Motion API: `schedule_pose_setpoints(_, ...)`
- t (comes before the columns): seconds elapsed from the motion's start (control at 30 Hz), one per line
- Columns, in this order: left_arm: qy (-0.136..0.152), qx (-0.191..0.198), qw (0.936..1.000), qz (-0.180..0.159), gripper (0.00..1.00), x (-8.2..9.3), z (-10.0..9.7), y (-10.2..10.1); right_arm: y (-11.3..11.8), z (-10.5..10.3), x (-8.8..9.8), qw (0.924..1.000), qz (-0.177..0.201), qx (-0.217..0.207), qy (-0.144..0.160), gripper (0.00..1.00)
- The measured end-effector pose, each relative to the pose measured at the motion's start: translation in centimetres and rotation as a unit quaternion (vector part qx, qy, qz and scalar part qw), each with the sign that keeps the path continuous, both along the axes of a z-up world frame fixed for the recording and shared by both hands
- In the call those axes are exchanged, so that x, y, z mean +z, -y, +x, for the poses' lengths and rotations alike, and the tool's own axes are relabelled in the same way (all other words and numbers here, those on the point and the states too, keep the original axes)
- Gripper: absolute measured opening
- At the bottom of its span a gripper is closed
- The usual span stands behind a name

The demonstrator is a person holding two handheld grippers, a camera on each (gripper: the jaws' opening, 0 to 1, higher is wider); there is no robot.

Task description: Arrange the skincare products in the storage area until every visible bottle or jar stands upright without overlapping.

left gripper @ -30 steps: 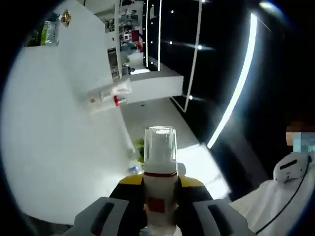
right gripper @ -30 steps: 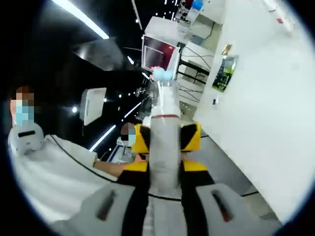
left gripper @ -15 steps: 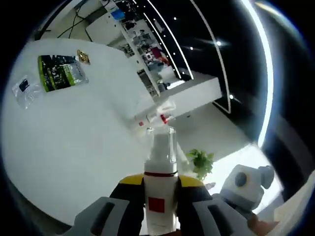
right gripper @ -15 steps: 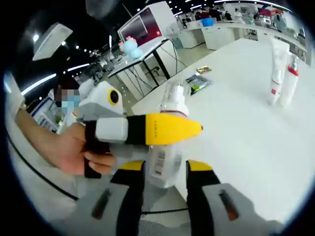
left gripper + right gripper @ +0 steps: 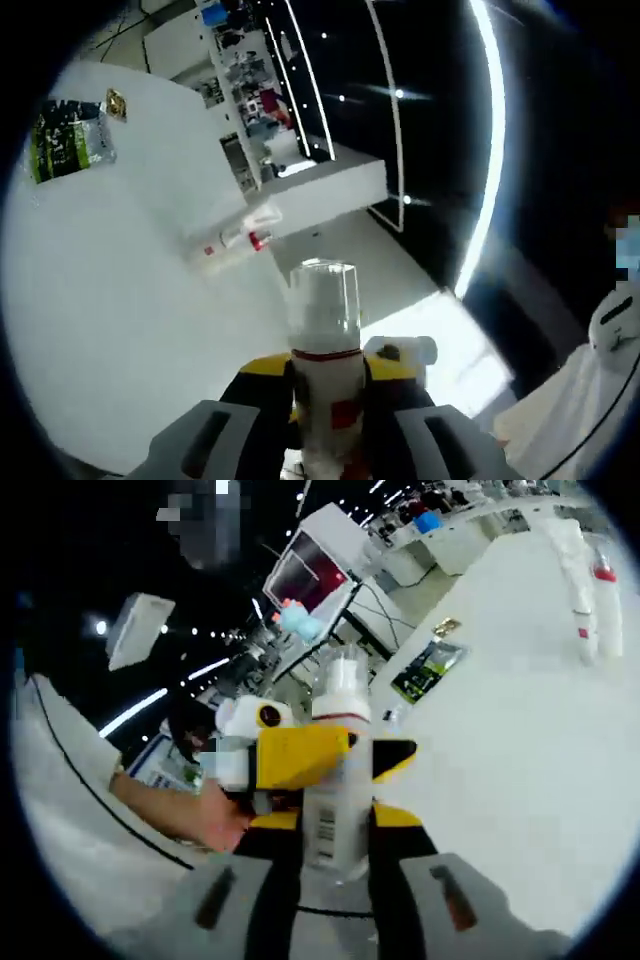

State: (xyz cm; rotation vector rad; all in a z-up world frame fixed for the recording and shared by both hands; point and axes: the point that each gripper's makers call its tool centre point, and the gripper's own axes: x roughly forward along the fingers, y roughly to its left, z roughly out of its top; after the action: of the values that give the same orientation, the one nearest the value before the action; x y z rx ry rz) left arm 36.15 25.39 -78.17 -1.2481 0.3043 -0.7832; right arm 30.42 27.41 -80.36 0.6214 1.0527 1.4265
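A white pump bottle (image 5: pixel 326 390) with a clear cap and a red band stands between the jaws of my left gripper (image 5: pixel 326 368), which is shut on it. My right gripper (image 5: pixel 337 820) is shut on a white bottle (image 5: pixel 335 780) with a clear cap and a barcode label. In the right gripper view the left gripper (image 5: pixel 295 757), yellow and white, lies across that bottle, with a hand (image 5: pixel 195 815) holding it. I cannot tell whether both grippers hold one bottle. Two white tubes (image 5: pixel 235 237) (image 5: pixel 585 590), one red-capped, stand together on the white table (image 5: pixel 110 300) (image 5: pixel 520 750).
A green packet (image 5: pixel 62 140) (image 5: pixel 428 670) lies on the table near its far edge. Beyond the table are shelves, desks, a screen on a stand (image 5: pixel 310 575) and dark walls with light strips. A person in white (image 5: pixel 600 360) stands at the right of the left gripper view.
Both views have swung with the hands. The bottles stay gripped. In the right gripper view the left gripper still crosses the bottle, and the tubes now sit farther off.
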Motion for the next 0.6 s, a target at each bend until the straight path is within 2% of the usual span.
schedule_pose_setpoints(0.03, 0.009, -0.019, 0.9993, -0.031, 0.27, 1.0, -0.4, 0.2, 0.3, -0.5, 1.1, 0.9991, 0.03, 0.015, -0.028, 0.25)
schedule_pose_setpoints(0.07, 0.011, -0.017, 0.9989, -0.041, 0.27, 1.3, -0.4, 0.1, 0.3, -0.3, 1.4, 0.9986, 0.043, 0.009, -0.03, 0.25)
schedule_pose_setpoints(0.1, 0.018, -0.03, 0.9982, -0.049, 0.26, 1.7, -0.7, 0.3, 0.4, -0.7, 1.9, 0.9966, 0.06, 0.02, -0.053, 0.25)
schedule_pose_setpoints(0.2, 0.03, -0.039, 0.9979, -0.043, 0.25, 2.1, -0.9, 0.4, 0.3, -1.2, 2.6, 0.9931, 0.087, 0.028, -0.075, 0.25)
schedule_pose_setpoints(0.27, 0.026, -0.039, 0.9976, -0.051, 0.24, 2.4, -0.9, 0.3, 0.0, -1.1, 2.8, 0.9919, 0.095, 0.022, -0.081, 0.25)
schedule_pose_setpoints(0.37, 0.045, 0.003, 0.9984, -0.035, 0.24, 2.7, -0.1, -1.2, -1.0, 0.2, 2.8, 0.9946, 0.095, -0.008, -0.041, 0.26)
schedule_pose_setpoints(0.47, 0.045, 0.031, 0.9984, 0.016, 0.23, 1.9, 0.4, -2.5, -1.9, 1.2, 1.6, 0.9982, 0.057, -0.018, 0.008, 0.26)
schedule_pose_setpoints(0.53, 0.043, 0.028, 0.9977, 0.044, 0.23, 1.5, 0.5, -2.9, -2.3, 1.5, 0.9, 0.999, 0.034, -0.012, 0.026, 0.3)
schedule_pose_setpoints(0.6, 0.054, 0.037, 0.9931, 0.097, 0.23, 1.1, 0.6, -3.6, -2.8, 1.4, 0.3, 0.9987, 0.006, 0.017, 0.048, 0.36)
